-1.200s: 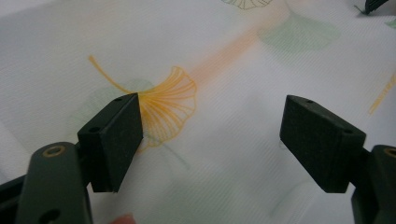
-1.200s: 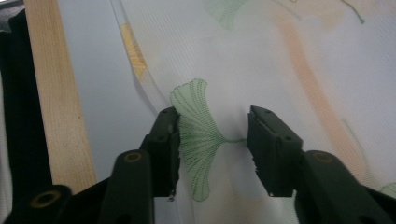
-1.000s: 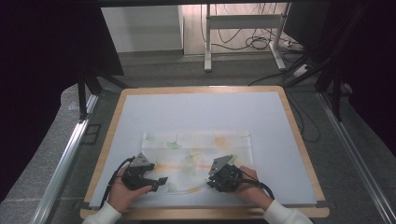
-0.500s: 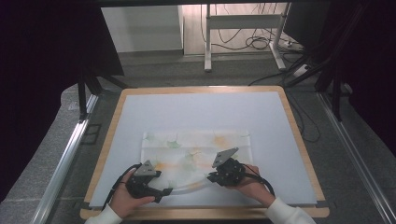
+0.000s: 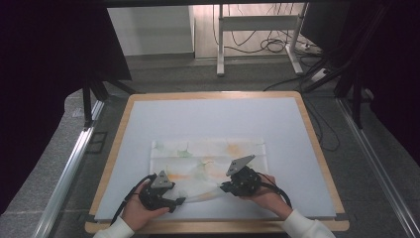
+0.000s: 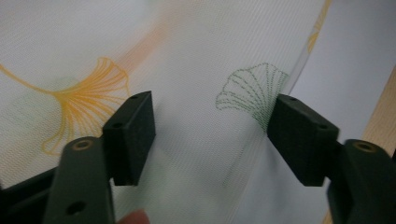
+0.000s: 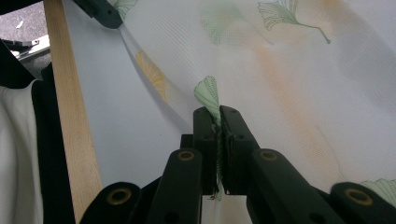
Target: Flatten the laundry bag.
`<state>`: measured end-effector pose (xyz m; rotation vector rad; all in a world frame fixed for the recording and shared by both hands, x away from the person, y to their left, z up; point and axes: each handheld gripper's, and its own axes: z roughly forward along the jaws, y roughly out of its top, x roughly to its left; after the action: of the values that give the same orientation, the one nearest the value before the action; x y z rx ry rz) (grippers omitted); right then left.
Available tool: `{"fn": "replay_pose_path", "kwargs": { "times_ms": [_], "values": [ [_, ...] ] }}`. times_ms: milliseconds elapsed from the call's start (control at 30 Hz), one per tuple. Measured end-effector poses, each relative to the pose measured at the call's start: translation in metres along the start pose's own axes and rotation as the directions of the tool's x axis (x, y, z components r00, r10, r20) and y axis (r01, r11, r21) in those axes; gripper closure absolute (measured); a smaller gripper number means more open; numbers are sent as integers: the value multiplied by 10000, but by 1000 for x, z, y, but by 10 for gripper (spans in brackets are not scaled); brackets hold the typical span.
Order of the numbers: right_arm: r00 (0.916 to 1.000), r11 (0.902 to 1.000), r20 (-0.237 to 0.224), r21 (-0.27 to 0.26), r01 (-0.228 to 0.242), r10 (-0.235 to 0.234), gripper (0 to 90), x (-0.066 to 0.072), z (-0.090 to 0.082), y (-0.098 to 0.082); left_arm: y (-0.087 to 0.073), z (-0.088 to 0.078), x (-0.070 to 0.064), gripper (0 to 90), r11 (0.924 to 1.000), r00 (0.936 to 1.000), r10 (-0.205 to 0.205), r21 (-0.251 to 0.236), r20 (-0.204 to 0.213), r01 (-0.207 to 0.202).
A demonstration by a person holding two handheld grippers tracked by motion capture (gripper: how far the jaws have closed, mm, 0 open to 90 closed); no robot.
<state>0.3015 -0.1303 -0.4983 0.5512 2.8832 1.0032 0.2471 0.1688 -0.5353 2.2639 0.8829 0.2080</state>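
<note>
A sheer white cloth (image 5: 208,158) printed with orange and green ginkgo leaves lies flat on the white table top (image 5: 213,119); its near edge is gathered between the two grippers. My left gripper (image 5: 178,201) sits at the cloth's near left part. In the left gripper view it (image 6: 212,135) is open, with the cloth (image 6: 196,60) spread beneath its jaws and a green leaf beside the right jaw. My right gripper (image 5: 224,187) is shut on a pinched fold of the cloth's edge (image 7: 208,93), seen close up between its jaws (image 7: 218,116).
A wooden rim (image 5: 119,139) frames the table top; it runs close to the grippers at the near side (image 7: 70,116). A jaw of the left gripper (image 7: 100,11) shows at the top left of the right gripper view. Cables and desk legs stand beyond the far edge.
The left gripper has slid a little to the right along the cloth's near edge. The right gripper has shifted slightly right and away, and the near edge has bunched up between them.
</note>
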Motion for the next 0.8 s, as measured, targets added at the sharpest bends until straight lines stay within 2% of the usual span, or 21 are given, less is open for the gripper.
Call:
{"fn": "replay_pose_path", "kwargs": {
  "times_ms": [100, 167, 333, 400, 567, 633, 800],
  "values": [
    [10000, 10000, -51, 84, 21, -20, 841, 0, 0, 0, 0, -1, 3, 441, 9996, 9992, -236, -112, 320, 240],
    [9999, 9999, -93, 162, 46, -44, 836, 0, 1, -1, 0, -3, 4, 478, 9997, 9988, -229, -70, 426, 233],
    [9997, 9995, -184, 275, 149, -144, 809, 0, 3, -2, 1, -4, 9, 630, 9987, 9937, -500, -57, 998, 509],
    [9997, 9996, -170, 227, 154, -150, 803, 0, 2, -1, 1, -5, 10, 680, 9986, 9935, -517, -77, 1016, 527],
    [9996, 9995, -172, 219, 213, -210, 787, 0, 1, -1, 1, -11, 15, 709, 9975, 9900, -634, -219, 1256, 667],
    [9997, 9996, -167, 202, 194, -190, 787, 0, 0, -1, 1, -12, 16, 751, 9970, 9890, -686, -274, 1309, 728],
    [9996, 9994, -82, 216, 266, -264, 762, 0, -2, -1, 2, -19, 16, 859, 9949, 9917, -683, -663, 1092, 758]
  ]
}}
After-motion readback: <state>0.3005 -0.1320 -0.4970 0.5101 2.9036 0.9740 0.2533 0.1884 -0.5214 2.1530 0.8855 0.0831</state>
